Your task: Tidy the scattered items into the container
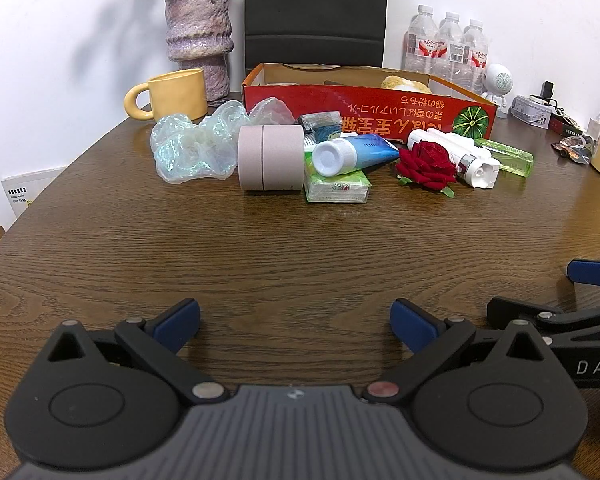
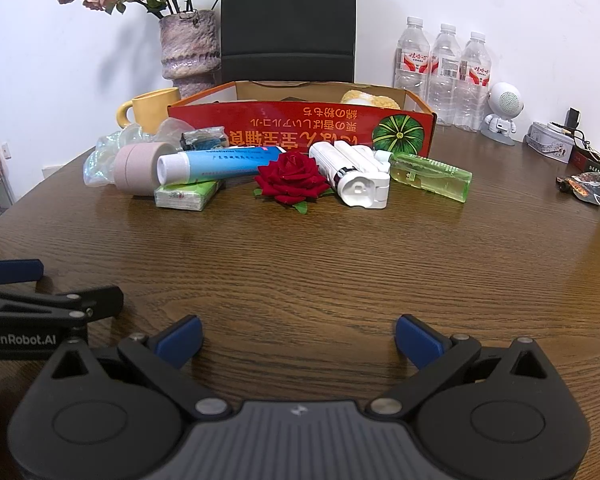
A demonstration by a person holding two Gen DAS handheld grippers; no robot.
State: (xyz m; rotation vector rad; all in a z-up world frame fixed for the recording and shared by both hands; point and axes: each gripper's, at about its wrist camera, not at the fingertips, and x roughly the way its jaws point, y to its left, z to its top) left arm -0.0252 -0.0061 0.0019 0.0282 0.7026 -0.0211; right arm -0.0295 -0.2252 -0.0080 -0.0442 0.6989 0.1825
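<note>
Red box (image 2: 300, 128) at desk (image 2: 300, 260) rear, holding a cream-yellow item (image 2: 370, 98). Before the box: pink cylinder (image 2: 136, 168), blue tube (image 2: 220, 162), rose (image 2: 292, 178), white device (image 2: 356, 172), green bottle (image 2: 432, 176). Left tool (image 1: 296, 320), right tool (image 2: 298, 338): both spread, nothing between fingers.

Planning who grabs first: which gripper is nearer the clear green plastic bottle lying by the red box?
Right. The right gripper faces the clear green plastic bottle slightly to its right; the left gripper sees it far off to the right.
</note>
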